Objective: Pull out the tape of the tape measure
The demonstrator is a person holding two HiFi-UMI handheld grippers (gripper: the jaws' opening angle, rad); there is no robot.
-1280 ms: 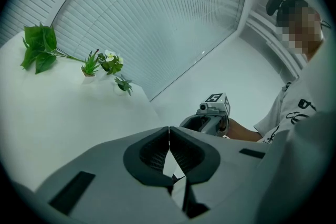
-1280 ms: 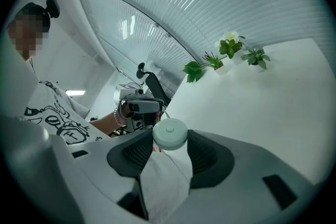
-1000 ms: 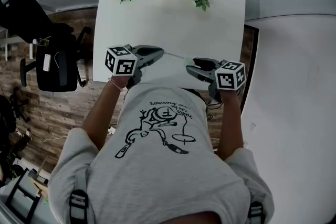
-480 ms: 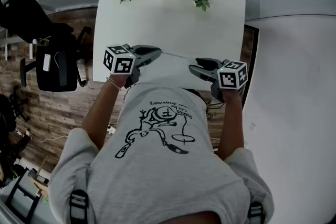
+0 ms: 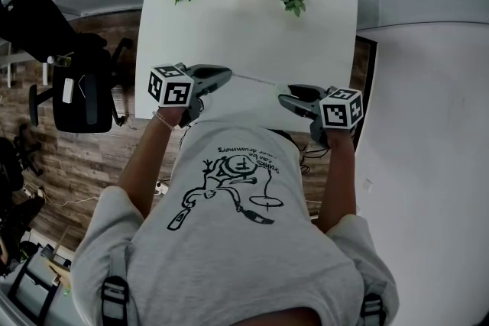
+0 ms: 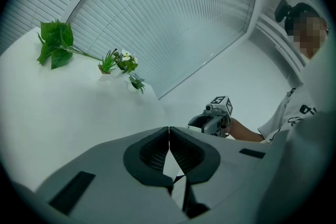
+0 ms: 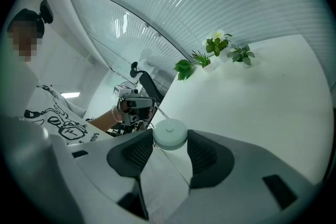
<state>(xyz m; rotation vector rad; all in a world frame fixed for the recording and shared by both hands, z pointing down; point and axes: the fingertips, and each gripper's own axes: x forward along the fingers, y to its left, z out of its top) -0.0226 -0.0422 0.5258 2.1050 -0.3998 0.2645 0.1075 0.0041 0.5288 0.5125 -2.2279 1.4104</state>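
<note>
The right gripper clamps the round, pale tape measure between its jaws, which stand part-open around the case. The left gripper has its jaws pressed together on the thin tape — stretched taut between both grippers, above the white table's near edge.

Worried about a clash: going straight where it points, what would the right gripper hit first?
Likely the left gripper, facing it along the stretched tape; the gap between looks free, though depth is unclear.
</note>
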